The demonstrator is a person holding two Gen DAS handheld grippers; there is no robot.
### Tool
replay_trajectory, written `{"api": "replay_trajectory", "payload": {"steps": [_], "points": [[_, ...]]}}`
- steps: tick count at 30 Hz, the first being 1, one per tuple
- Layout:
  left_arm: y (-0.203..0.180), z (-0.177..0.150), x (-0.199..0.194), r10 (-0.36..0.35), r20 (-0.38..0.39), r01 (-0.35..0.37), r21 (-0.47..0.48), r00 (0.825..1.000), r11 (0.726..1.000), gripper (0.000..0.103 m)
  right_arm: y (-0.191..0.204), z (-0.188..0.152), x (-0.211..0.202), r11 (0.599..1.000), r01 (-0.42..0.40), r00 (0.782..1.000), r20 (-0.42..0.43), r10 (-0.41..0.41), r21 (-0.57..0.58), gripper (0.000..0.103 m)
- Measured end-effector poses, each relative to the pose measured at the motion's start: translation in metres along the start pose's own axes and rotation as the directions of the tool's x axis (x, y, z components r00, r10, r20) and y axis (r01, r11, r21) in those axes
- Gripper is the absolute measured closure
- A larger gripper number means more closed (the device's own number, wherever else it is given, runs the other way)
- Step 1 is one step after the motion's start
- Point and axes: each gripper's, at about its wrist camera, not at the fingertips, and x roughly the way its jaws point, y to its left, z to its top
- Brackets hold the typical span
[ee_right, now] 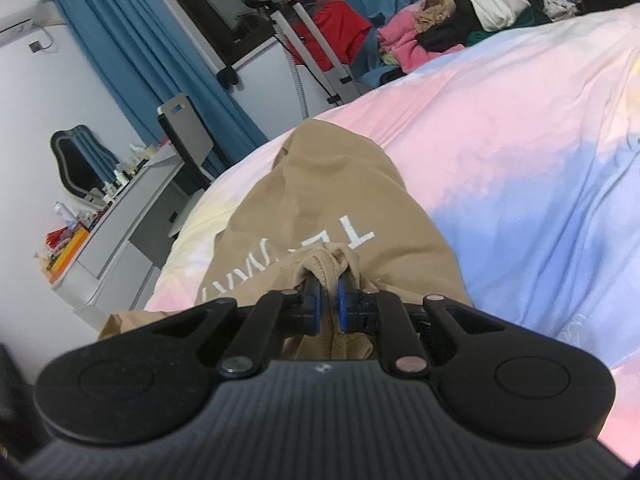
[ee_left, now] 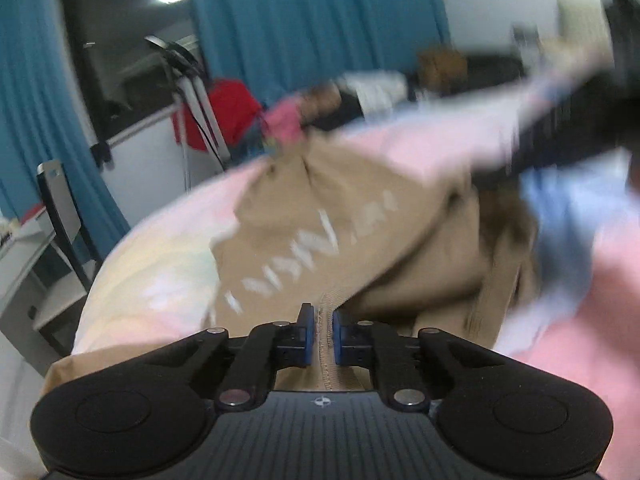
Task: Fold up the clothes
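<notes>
A tan garment with white lettering [ee_left: 320, 220] lies rumpled on a bed covered in a pink, blue and pale yellow sheet [ee_left: 160, 264]. My left gripper [ee_left: 323, 320] is shut on a stitched, ribbed edge of the tan cloth, which runs between its blue pads. In the right wrist view the same tan garment [ee_right: 320, 200] stretches away over the sheet [ee_right: 500, 140]. My right gripper [ee_right: 329, 300] is shut on a bunched hem of it. A dark blurred shape, probably the other gripper [ee_left: 580, 120], crosses the upper right of the left wrist view.
A pile of mixed clothes [ee_right: 460, 28] lies at the far end of the bed. Beside the bed stand a grey chair [ee_right: 188, 136], a cluttered dresser [ee_right: 120, 232] with a mirror, a garment steamer stand [ee_right: 304, 32] and blue curtains [ee_right: 152, 60].
</notes>
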Motion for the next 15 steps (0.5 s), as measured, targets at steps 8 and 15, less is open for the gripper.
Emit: {"api": "replay_trajectory", "payload": {"steps": [8,15], "points": [[0.059,0.021,-0.052,-0.084,0.230,0.170,-0.385,0.969,0.907,0.094,0.014,-0.004,0.000,0.996,-0.061,0.998,-0.028,0.059,-0.059,0.078],[0.078,0.029,-0.074,-0.059,0.329,0.214,-0.460,0.942,0.862,0.094,0.077,-0.033,-0.011,0.898,0.013,0.998,0.067,0.019,-0.439,0.026]]}}
